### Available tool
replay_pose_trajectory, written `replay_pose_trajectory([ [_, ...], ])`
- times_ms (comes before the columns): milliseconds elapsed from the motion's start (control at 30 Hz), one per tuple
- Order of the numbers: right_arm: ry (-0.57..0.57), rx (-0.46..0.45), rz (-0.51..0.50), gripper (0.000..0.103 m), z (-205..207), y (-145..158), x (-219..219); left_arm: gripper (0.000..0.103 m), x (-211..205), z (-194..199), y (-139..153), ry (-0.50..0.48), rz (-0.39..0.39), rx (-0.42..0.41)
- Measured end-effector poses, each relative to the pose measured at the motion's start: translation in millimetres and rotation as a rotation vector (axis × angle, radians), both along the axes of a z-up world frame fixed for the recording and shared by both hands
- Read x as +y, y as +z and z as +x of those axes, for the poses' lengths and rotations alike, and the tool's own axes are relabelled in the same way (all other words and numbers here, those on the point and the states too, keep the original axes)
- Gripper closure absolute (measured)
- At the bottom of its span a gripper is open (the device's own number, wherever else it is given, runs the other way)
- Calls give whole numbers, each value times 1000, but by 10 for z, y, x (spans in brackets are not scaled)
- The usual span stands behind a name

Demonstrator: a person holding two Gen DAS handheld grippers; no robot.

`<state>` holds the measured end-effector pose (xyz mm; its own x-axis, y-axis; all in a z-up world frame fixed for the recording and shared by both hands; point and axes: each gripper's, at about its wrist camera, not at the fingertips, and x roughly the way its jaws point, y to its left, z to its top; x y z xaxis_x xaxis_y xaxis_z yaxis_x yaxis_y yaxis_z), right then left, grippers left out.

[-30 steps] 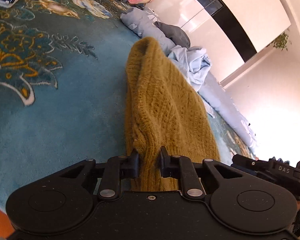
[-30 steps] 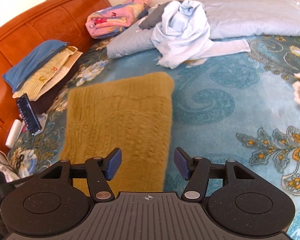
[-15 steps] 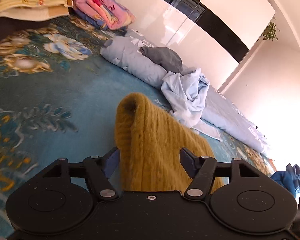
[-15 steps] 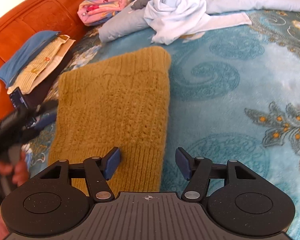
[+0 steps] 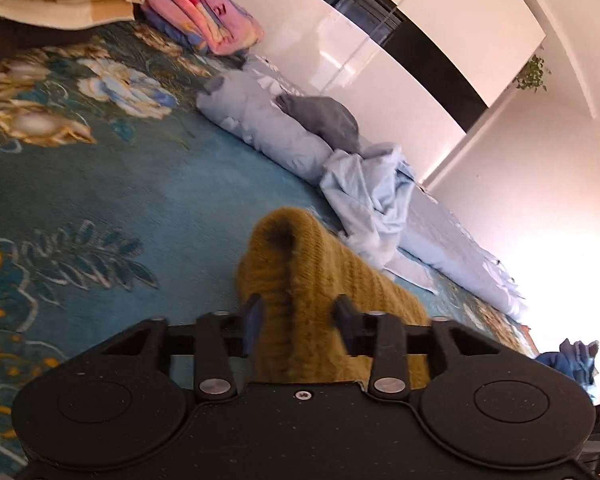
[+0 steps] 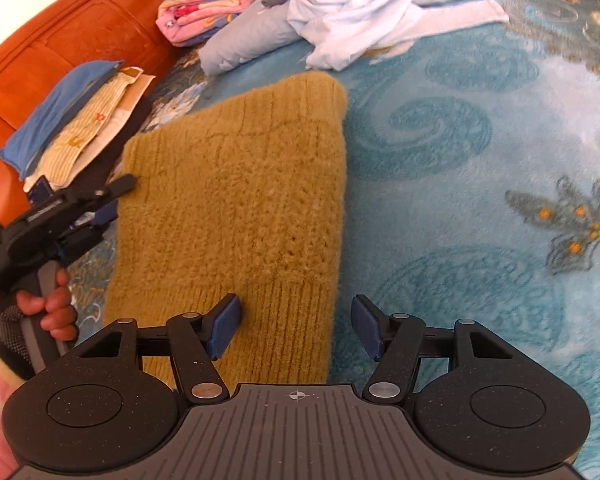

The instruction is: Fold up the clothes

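Note:
A mustard-yellow knit sweater (image 6: 236, 208) lies folded into a long rectangle on the teal patterned blanket (image 6: 460, 184). My right gripper (image 6: 296, 326) is open over the sweater's near ribbed hem, its jaws straddling the right edge. My left gripper (image 5: 298, 322) is open, with the sweater's folded left edge (image 5: 300, 264) between its jaws. The left gripper also shows in the right wrist view (image 6: 112, 200), at the sweater's left edge.
A crumpled light-blue garment (image 6: 352, 12) and a grey one (image 5: 324, 120) lie on a rolled pale-blue duvet (image 5: 260, 128) beyond the sweater. A folded pink blanket (image 6: 208, 4) and stacked pillows (image 6: 72, 120) sit by the orange headboard (image 6: 60, 40). White wardrobe doors (image 5: 380, 60) stand behind.
My left gripper opened and let go of the sweater, which now lies flat, then narrowed partway around its folded edge. My right gripper moved closer over the hem and stayed open.

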<state>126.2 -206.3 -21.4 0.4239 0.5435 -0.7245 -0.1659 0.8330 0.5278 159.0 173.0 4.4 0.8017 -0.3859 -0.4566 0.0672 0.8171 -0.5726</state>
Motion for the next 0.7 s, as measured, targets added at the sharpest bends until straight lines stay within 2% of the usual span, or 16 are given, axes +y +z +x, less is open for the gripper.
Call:
replay_pose_trajectory([
  [67,-3,20,49,43,17,-42,9,52,10,52,-36,8,-15,24],
  [100,4,26,73,54,18,-52,26,50,14,79,-58,12,-30,32],
  [133,8,19,76,59,9,-39,43,48,16,105,-68,18,-37,39],
  [167,7,3,65,74,-6,-11,55,48,8,114,-72,23,-36,45],
  [200,4,-8,64,78,-11,21,49,48,-7,107,-73,23,-35,46],
  [267,-5,-31,45,80,20,112,-8,48,-33,67,-49,12,-34,42],
  [367,7,-105,-100,81,148,306,-92,47,-59,-18,26,-2,-38,16],
  [533,-52,-185,-325,81,807,599,-523,40,-182,-62,180,-50,-7,-26],
  [600,-72,-159,-344,80,1047,586,-655,39,-263,37,219,-68,-8,-34],
  [700,-68,-145,-324,77,1071,495,-729,35,-402,238,254,-104,-3,-36],
])
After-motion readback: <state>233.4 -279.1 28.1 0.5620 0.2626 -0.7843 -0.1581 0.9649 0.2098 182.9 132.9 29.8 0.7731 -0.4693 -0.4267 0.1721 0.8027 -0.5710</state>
